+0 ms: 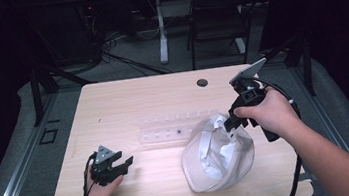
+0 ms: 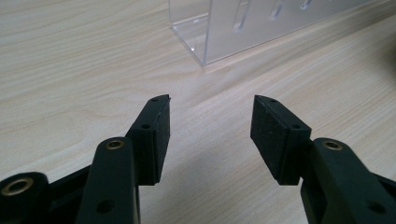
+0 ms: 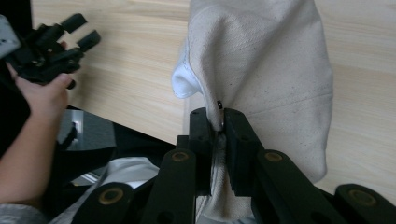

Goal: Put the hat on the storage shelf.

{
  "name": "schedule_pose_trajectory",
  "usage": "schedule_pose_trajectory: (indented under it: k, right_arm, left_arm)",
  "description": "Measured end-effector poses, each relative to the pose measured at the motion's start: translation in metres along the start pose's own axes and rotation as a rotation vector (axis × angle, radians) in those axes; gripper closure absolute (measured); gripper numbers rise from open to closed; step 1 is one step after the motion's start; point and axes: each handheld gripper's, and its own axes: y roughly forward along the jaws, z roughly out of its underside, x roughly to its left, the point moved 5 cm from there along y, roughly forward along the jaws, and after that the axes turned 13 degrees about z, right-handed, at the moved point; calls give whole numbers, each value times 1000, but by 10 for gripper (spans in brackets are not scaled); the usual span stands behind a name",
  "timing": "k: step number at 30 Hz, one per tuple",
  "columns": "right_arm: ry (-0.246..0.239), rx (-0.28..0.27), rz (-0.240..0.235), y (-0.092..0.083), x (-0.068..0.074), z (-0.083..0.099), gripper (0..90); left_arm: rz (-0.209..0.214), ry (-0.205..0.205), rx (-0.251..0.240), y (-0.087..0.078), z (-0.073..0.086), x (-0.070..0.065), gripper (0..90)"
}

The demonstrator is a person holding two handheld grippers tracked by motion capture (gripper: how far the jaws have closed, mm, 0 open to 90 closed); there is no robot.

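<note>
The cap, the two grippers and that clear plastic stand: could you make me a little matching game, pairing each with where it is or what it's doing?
Things:
1. cap
2. left gripper
3. right gripper
4. clear stand

States:
A. fingers apart, nothing between them
B. off-white, inside facing up, pinched at its edge
C. see-through, at the middle of the table
D. fingers closed on cloth

Pairs: 1-B, 2-A, 3-D, 4-C

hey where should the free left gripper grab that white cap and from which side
On the cap's near-left rim, coming in from the left along the table. The cap lies opening-up, so that edge stands exposed, opposite where the right gripper pinches the back; the left gripper's jaws stand open.
</note>
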Motion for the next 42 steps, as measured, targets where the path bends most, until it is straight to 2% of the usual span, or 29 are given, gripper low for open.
schedule_pose_trajectory:
  k: [1, 2, 3, 5, 11, 14, 16, 27, 31, 35, 42]
  right_arm:
    - [7, 13, -50, -1, -1, 0, 826]
    - [7, 13, -50, -1, -1, 0, 826]
    - [20, 10, -72, -1, 0, 0, 825]
    - [34, 18, -143, -1, 2, 0, 826]
    - [44, 31, -255, -6, 3, 0, 826]
    - [52, 23, -275, -7, 3, -1, 826]
    - [79, 8, -297, -9, 4, -2, 826]
    - [81, -36, -345, -27, 3, -5, 827]
    - [97, -56, -365, -32, 5, -11, 827]
    - [88, -65, -387, -37, 9, -21, 827]
    - [91, -97, -409, -50, 18, -34, 826]
  left_arm:
    - [0, -2, -1, 0, 0, 0, 480]
    - [0, -2, 0, 0, 0, 0, 480]
    - [0, -3, -1, 0, 0, 0, 480]
    - [-1, -1, -1, 0, 0, 0, 480]
    - [-1, -5, -3, 0, 0, 0, 480]
    - [3, -2, 5, -1, 0, -1, 480]
    - [-3, -3, -9, 1, 0, -1, 480]
    - [1, 8, -5, 3, -1, -5, 480]
    - [8, 19, 1, 3, -1, -7, 480]
    - [14, 29, 14, 3, -1, -10, 480]
    - [16, 38, 0, 3, -3, -13, 479]
